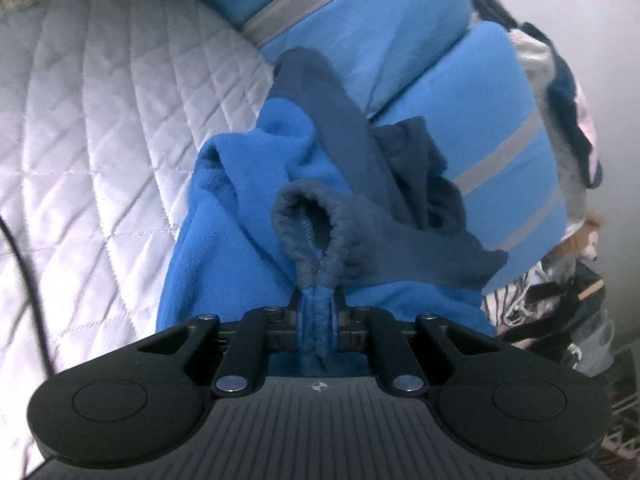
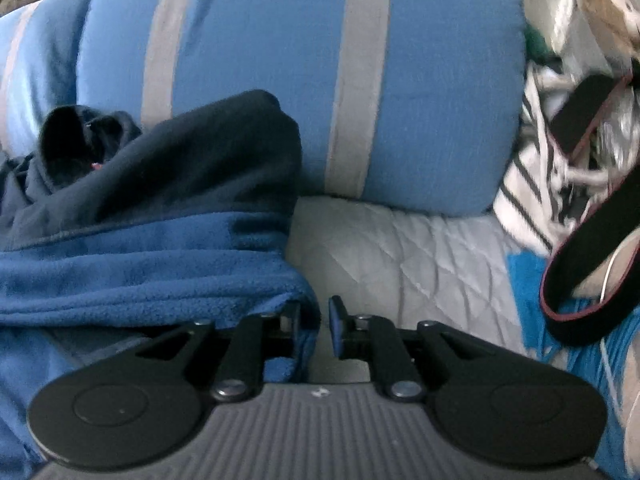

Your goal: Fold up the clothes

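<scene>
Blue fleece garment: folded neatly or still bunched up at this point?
Bunched. The blue fleece garment lies crumpled on the quilted cover, its navy cuff looped up and pinched in the left gripper.

Soft, cool daylight fills both views, with no hard shadows. The quilted bedcover (image 1: 100, 120) gleams palely, its sheen nearly washed out at the left. Fisheye bending curves everything toward dark corners. Motion blur smears the clutter at the right edge (image 2: 568, 140); the dark fleece (image 2: 180, 168) loses detail in shade.
</scene>
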Available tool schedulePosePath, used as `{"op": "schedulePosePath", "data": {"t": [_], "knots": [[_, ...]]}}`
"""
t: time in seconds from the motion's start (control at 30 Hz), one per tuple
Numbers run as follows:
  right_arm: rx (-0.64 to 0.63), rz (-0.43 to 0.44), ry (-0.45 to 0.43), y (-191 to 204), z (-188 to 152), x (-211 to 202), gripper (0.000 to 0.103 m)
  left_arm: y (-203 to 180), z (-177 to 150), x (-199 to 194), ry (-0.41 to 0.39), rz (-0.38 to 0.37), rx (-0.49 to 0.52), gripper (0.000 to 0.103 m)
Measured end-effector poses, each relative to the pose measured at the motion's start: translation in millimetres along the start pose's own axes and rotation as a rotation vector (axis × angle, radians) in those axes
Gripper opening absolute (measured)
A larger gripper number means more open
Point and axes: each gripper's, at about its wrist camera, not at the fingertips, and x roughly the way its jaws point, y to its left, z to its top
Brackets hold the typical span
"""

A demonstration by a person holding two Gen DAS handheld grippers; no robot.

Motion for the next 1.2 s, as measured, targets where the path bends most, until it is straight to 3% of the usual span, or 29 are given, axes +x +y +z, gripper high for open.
{"op": "schedulePosePath", "data": {"t": [0.1,0.2,0.27,0.3,0.33,0.6,0.9,1.0,1.07,1.1,1.2], "knots": [[-0.078,-0.010,-0.001,9.5,2.3,-4.4,0.032,7.6,-1.2,0.4,0.020,0.015,-0.032,0.012],[-0.150,-0.026,0.020,17.1,2.6,-3.0,0.039,23.4,-0.5,12.3,0.049,0.053,-0.085,0.012],[-0.200,-0.062,0.039,21.7,1.8,-3.2,0.056,26.2,-0.4,19.1,0.057,0.076,-0.082,0.012],[-0.232,-0.097,0.042,24.1,0.8,-4.8,0.071,25.3,-0.5,21.0,0.059,0.085,-0.072,0.013],[-0.276,-0.133,0.029,26.5,-1.1,-9.0,0.079,23.4,-0.5,21.5,0.060,0.093,-0.062,0.013],[-0.590,-0.194,-0.077,43.4,-22.5,-37.0,0.079,20.7,1.8,27.6,0.083,0.136,-0.071,0.014],[-1.069,-0.225,-0.094,93.6,-41.9,-15.7,0.078,20.8,1.3,29.9,0.092,0.143,-0.056,0.014],[-1.208,-0.222,-0.101,103.2,-49.0,-7.4,0.074,21.9,2.4,30.2,0.097,0.140,-0.061,0.014],[-1.237,-0.212,-0.098,105.2,-48.1,-4.4,0.052,18.1,2.2,27.6,0.087,0.141,-0.035,0.014],[-1.231,-0.209,-0.094,105.3,-46.3,-3.9,0.031,16.2,2.1,26.3,0.082,0.142,-0.021,0.014],[-1.201,-0.214,-0.097,105.1,-40.4,-3.3,0.020,10.5,1.8,22.3,0.067,0.144,0.019,0.013]]}}
